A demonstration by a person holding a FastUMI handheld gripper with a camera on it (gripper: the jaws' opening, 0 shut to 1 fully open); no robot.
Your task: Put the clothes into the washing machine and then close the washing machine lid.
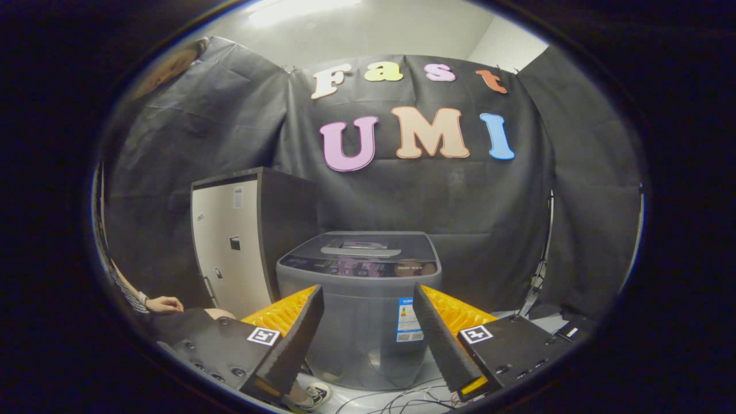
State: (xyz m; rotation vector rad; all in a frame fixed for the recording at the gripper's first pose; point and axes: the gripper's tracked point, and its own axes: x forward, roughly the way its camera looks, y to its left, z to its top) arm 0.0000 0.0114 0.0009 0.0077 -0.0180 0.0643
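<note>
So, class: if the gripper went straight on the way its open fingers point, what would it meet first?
Most likely the washing machine: the open gripper frames its grey front, lid closed. Depth is unclear.

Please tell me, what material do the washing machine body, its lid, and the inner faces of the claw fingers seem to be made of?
The washing machine body looks like grey painted metal or plastic, smooth with a dull sheen. Its lid, shut, seems glossy dark plastic or glass, since it reflects light. The open claw has fingers faced with black ribbed foam or rubber, matte; their backs look like orange ridged plastic.
</note>
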